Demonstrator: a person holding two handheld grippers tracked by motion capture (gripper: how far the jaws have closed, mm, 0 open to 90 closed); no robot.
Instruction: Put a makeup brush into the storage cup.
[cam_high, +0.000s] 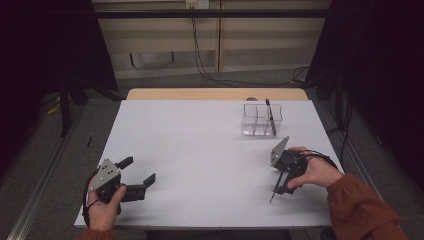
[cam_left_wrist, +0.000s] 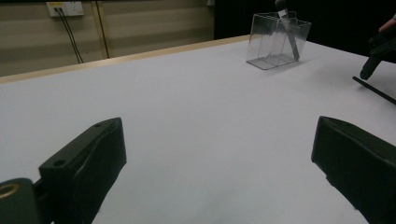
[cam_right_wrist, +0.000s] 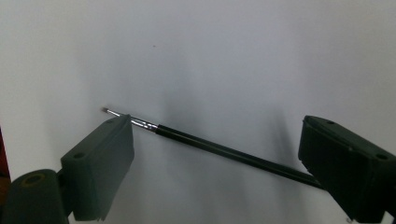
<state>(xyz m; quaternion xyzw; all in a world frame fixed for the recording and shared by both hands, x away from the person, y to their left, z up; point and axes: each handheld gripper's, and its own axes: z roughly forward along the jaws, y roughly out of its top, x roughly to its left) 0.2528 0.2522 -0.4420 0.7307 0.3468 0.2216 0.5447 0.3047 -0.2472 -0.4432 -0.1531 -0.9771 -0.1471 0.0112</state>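
Right tongs (cam_right_wrist: 215, 154) spread wide, astride thin black brush (cam_right_wrist: 219, 149) lying flat on white table (cam_high: 200, 150), not clamped. Light, stiff, slippery, likely to roll; best pinched mid-handle. Left tongs (cam_left_wrist: 219, 168) apart, empty.

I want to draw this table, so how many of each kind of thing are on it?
Thin black brushes: 2, one lying on the table between the right tool's jaws, one standing in the box
Clear boxes with compartments: 1
Total: 3
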